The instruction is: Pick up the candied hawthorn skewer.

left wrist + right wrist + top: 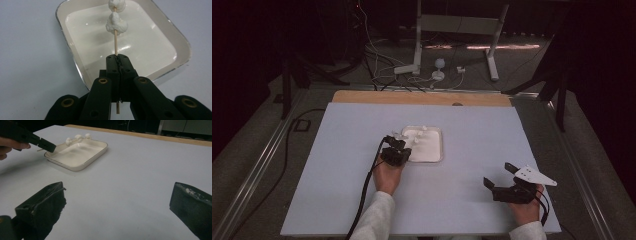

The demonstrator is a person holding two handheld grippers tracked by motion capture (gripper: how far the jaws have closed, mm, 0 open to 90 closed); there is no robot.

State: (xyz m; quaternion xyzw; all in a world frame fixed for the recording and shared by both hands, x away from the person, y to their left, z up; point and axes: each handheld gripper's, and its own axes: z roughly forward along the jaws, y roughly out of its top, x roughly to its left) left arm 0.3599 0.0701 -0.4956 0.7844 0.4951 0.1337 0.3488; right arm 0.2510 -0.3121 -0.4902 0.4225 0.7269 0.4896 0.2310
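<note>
A thin wooden skewer (116,45) carries white marshmallows (116,23), three of them in the right gripper view (78,137). My left gripper (117,58) is shut on the skewer's lower part and holds it over the near edge of a white rectangular tray (160,62). In the high view the left gripper (396,147) sits at the tray's (438,156) left side, with marshmallows (419,136) above the tray. My right gripper (499,175) rests low at the table's right front, jaws wide open with nothing between them (117,202).
A pale blue-grey mat (337,150) covers the table, with a wooden strip (422,97) along its far edge. Beyond it are a white stand's legs (492,55) and cables on the floor. A black cable (364,200) trails from the left gripper.
</note>
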